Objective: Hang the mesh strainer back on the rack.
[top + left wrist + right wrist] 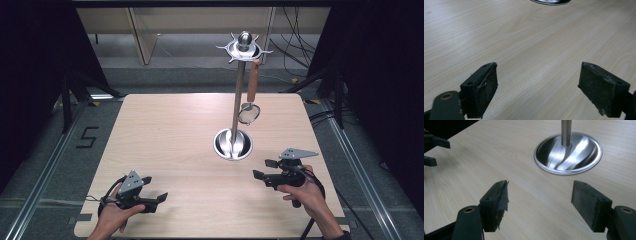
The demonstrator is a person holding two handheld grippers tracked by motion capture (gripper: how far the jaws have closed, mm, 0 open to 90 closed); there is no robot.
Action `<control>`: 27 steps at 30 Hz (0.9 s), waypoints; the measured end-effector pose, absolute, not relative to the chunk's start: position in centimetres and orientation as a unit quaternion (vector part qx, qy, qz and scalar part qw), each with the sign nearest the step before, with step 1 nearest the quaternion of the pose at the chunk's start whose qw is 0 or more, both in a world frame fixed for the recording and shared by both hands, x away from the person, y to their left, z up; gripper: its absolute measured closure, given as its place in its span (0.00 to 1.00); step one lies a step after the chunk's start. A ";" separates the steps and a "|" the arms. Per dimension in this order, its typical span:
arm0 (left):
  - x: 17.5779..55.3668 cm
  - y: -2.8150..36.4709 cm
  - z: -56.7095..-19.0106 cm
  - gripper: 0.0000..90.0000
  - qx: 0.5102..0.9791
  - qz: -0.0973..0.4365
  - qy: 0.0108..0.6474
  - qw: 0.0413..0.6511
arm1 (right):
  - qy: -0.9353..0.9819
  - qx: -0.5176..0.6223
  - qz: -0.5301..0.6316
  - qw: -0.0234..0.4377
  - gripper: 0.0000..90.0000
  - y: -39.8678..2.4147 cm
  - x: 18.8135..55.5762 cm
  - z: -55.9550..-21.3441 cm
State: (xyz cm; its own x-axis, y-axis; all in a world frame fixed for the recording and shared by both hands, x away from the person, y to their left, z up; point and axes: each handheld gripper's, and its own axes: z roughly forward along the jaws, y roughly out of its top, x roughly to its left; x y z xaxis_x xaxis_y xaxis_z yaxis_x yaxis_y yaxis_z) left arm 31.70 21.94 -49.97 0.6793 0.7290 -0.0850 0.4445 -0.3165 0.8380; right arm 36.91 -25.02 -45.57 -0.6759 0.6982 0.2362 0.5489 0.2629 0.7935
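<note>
pale wooden table (175, 130), steel utensil stand (233, 142) with a hanging wooden-handled strainer (250, 107)

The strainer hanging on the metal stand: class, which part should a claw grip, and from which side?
Grip the strainer by its long brown handle, midway, coming from the right, the right claw's side. The handle hangs upright from the stand's top ring, clear of the pole on its left, whereas the mesh bowl below is round and fragile.
</note>
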 end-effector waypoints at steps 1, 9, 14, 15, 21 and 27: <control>31.7 21.9 -50.0 0.16 0.796 0.157 0.369 0.454 | 0.791 0.395 0.460 0.082 0.34 -25.0 36.9 -45.7; 31.7 22.0 -50.0 0.16 0.799 0.156 0.367 0.450 | 0.792 0.409 0.447 0.068 0.34 -25.0 36.4 -46.2; 31.7 21.9 -50.0 0.16 0.800 0.158 0.364 0.450 | 0.793 0.411 0.444 0.069 0.34 -25.0 36.3 -46.6; 31.7 21.9 -50.0 0.16 0.800 0.158 0.364 0.450 | 0.796 0.399 0.447 0.083 0.33 -25.1 36.5 -46.7; 31.7 21.9 -50.0 0.17 0.799 0.160 0.365 0.450 | 0.792 0.413 0.446 0.063 0.33 -24.9 36.2 -47.1; 31.6 21.9 -50.0 0.16 0.799 0.158 0.367 0.449 | 0.798 0.411 0.437 0.058 0.33 -24.9 35.9 -47.3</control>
